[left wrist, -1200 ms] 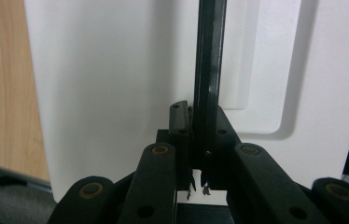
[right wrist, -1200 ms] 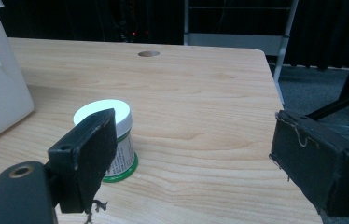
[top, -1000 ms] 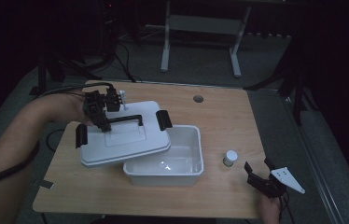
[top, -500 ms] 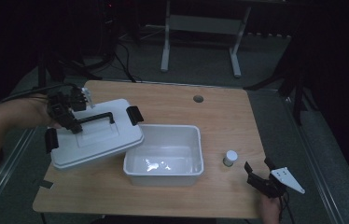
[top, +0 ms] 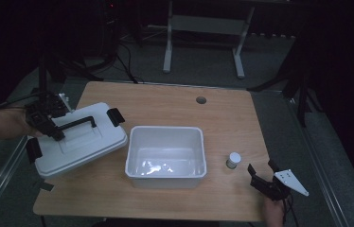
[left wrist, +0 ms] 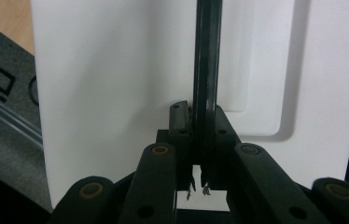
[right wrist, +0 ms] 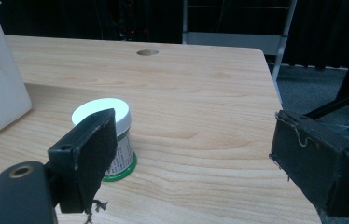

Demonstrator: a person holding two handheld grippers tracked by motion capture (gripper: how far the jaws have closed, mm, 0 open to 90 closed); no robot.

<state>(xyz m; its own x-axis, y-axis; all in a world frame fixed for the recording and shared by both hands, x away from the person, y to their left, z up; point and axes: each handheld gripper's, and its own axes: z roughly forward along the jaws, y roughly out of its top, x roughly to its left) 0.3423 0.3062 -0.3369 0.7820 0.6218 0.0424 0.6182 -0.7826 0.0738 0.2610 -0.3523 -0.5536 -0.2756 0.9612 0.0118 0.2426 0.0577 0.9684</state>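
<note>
1. Two tongs are seen at a wooden surface (top: 175, 101): the left tongs (top: 54, 133) are clamped on the black handle (top: 76, 124) of one white lid (top: 83, 144), while the right tongs (top: 266, 176) are held with jaws wide apart at the near right corner.
2. One lid is shown tilted at the surface's left edge, partly overhanging it, with two black latches (top: 115, 116) counted at its ends.
3. One open white bin (top: 165, 156) is set near the middle of the surface, just beside the lid's right edge.
4. One small jar (top: 233, 160) with a white cap is stood upright to the right of the bin, apart from it; in the right gripper view the jar (right wrist: 112, 140) is seen partly behind one of the open jaws, a green band at its base.
5. One round hole (top: 201, 100) is seen in the surface toward its far edge.
6. In the left gripper view, the handle (left wrist: 207, 70) is pinched between both closed jaws against the white lid (left wrist: 116, 79).
</note>
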